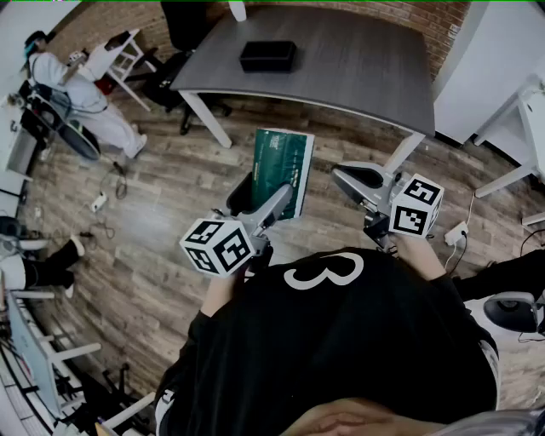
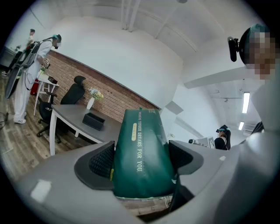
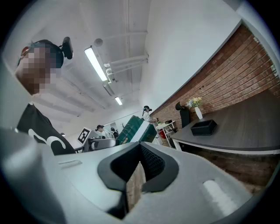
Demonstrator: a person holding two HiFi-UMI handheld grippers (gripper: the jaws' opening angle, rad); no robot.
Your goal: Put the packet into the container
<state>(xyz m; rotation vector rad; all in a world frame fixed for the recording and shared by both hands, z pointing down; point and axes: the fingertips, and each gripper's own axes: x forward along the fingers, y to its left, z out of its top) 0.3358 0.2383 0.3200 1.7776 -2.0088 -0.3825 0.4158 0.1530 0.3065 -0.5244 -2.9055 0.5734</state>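
Observation:
A green packet [image 1: 283, 170] stands upright between the jaws of my left gripper [image 1: 260, 201], which is shut on its lower part. In the left gripper view the packet [image 2: 140, 131] fills the gap between both pads of this gripper [image 2: 142, 161]. The container, a black open box [image 1: 267, 55], sits on the grey table [image 1: 358, 68] well ahead of both grippers; I also see the box [image 2: 93, 120] beyond the packet. My right gripper [image 1: 353, 180] hangs to the right of the packet, shut with nothing in it [image 3: 140, 151]. From there the packet [image 3: 135, 131] shows at the left and the box [image 3: 203, 127] on the table.
A black office chair [image 1: 183, 25] stands at the table's far left corner. A person in white [image 1: 77, 85] sits at the left by a small white table. Cables and a power strip [image 1: 99, 202] lie on the wood floor. A vase of flowers [image 2: 91, 103] stands on the table.

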